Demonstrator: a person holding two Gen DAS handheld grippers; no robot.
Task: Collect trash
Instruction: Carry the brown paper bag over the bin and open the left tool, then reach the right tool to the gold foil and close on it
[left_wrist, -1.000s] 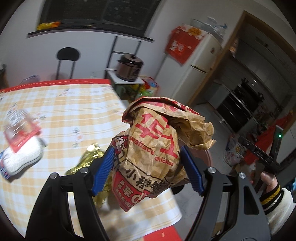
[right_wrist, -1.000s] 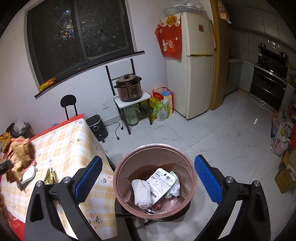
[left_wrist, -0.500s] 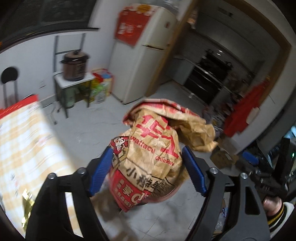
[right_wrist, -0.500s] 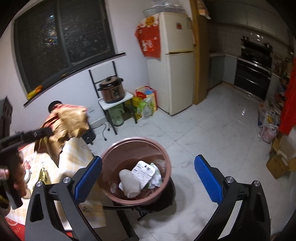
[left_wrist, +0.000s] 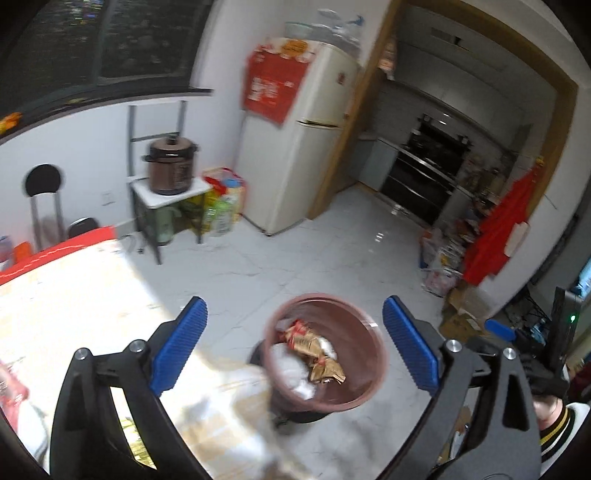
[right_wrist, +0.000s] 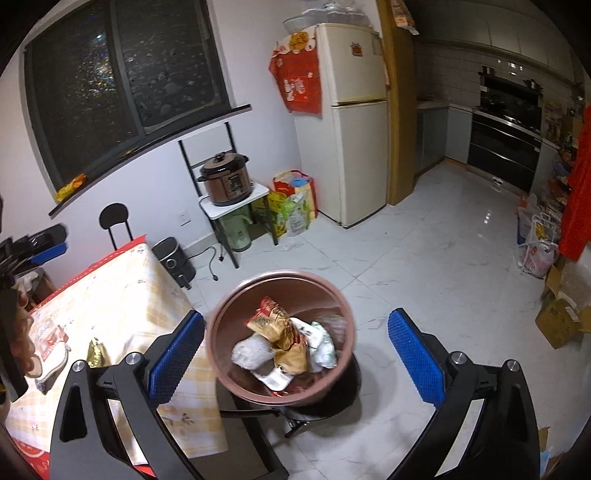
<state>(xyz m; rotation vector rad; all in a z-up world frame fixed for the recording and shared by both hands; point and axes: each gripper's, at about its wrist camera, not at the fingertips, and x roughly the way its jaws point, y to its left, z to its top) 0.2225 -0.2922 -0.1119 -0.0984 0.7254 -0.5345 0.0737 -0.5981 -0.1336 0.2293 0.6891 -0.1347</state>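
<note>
So the left claw (left_wrist: 293, 345) is spread wide with nothing between its blue pads; its jaws have just been opening, and the crumpled brown and red paper bag (right_wrist: 282, 334) is now seen lying inside the brown trash bin (right_wrist: 236, 306), on top of a white wad and some other wrappers. The bin is parked on the white tiled floor (right_wrist: 424, 266), just off the worktop's (right_wrist: 110, 295) near corner on the fridge side. The right claw (right_wrist: 295, 350) is also released, nothing gripped, and it's held above the bin with the bin framed between its two pads.

On the checked worktop a gold foil wrapper (right_wrist: 96, 352) is left close to the edge nearest the bin, and a white and red packet (right_wrist: 51, 343) lies just beside it, further in. The left-wrist view is pretty blurred over the worktop, so details there can't be made out.
</note>
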